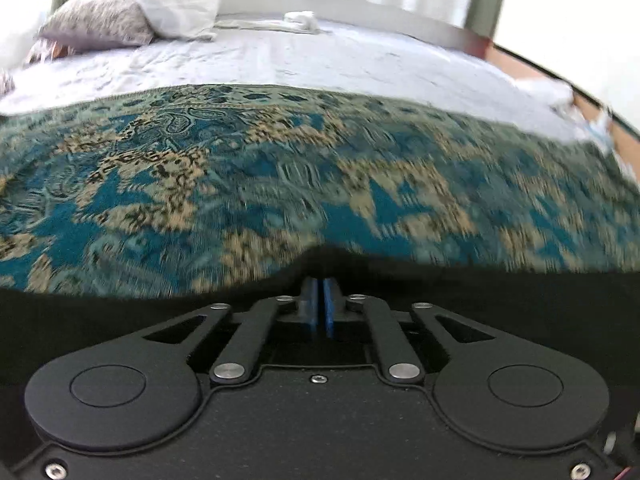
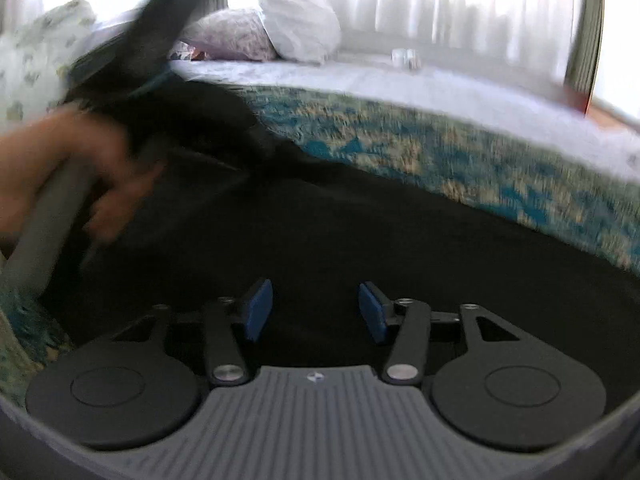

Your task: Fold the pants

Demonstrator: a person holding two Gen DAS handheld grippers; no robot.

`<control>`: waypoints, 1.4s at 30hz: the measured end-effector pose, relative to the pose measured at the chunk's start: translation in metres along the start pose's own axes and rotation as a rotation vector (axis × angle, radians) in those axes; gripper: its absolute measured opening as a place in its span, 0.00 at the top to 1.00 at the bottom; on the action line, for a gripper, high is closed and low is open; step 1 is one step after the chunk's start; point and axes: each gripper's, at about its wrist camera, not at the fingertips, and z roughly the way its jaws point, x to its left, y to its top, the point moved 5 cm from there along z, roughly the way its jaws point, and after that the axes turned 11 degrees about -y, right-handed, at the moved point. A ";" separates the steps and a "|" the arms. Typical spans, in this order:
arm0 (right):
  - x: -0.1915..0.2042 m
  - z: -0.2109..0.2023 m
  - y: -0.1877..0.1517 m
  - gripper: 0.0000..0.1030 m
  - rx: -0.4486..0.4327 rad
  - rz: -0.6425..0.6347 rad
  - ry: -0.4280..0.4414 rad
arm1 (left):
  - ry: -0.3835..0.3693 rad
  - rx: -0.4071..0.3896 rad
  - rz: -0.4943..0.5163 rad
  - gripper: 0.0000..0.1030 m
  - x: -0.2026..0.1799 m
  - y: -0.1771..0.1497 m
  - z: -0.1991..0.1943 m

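Note:
The black pants [image 2: 320, 224] lie on a teal and tan patterned blanket [image 1: 280, 168] on the bed. In the left wrist view my left gripper [image 1: 320, 284] is shut on an edge of the black pants [image 1: 120, 312], the cloth rising into a small peak at the blue pads [image 1: 329, 308]. In the right wrist view my right gripper [image 2: 316, 304] is open just above the pants, its blue pads [image 2: 258, 308] apart and empty. The other hand and its gripper [image 2: 132, 60] show blurred at upper left, holding the pants up there.
Pillows [image 1: 132, 12] lie at the head of the bed on a pale sheet [image 1: 320, 56]. A small white bundle [image 1: 302, 20] sits near the far edge. Bright curtained windows stand behind. A strip of wooden floor [image 1: 516, 64] shows at the right.

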 end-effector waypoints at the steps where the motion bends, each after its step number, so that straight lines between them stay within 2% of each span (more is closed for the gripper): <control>1: 0.001 0.000 0.000 0.34 -0.005 0.004 -0.007 | -0.006 0.002 -0.021 0.96 0.003 0.005 0.005; 6: -0.010 0.005 -0.002 0.30 0.008 0.088 0.025 | -0.003 -0.007 0.015 0.96 0.006 0.009 0.012; 9: -0.006 0.002 -0.004 0.29 -0.007 0.070 0.010 | 0.009 -0.018 0.066 0.96 0.003 0.007 0.012; 14: -0.004 0.007 -0.003 0.28 -0.021 0.060 -0.008 | 0.037 -0.012 0.085 0.94 -0.005 0.008 0.008; 19: -0.017 0.000 0.000 0.25 -0.017 0.127 0.018 | 0.043 -0.014 0.082 0.88 -0.013 0.006 -0.012; 22: -0.032 -0.011 -0.002 0.25 -0.038 0.175 -0.004 | 0.052 -0.031 0.095 0.82 -0.017 -0.003 -0.033; 27: -0.074 -0.036 -0.019 0.23 -0.085 0.209 -0.078 | 0.061 -0.101 0.126 0.68 -0.022 -0.038 -0.084; 31: -0.119 -0.045 -0.044 0.22 -0.074 0.244 -0.148 | 0.103 -0.138 0.119 0.66 -0.010 -0.078 -0.126; 33: -0.145 -0.045 -0.059 0.22 -0.038 0.288 -0.188 | 0.164 -0.147 0.098 0.66 0.005 -0.096 -0.144; 36: -0.196 -0.040 -0.082 0.22 0.016 0.396 -0.270 | 0.250 -0.142 0.013 0.66 0.035 -0.114 -0.162; 39: -0.246 -0.040 -0.100 0.23 0.019 0.473 -0.369 | 0.282 -0.145 -0.073 0.67 0.060 -0.126 -0.174; 42: -0.289 -0.039 -0.109 0.23 0.027 0.522 -0.514 | 0.326 -0.143 -0.062 0.67 0.063 -0.128 -0.181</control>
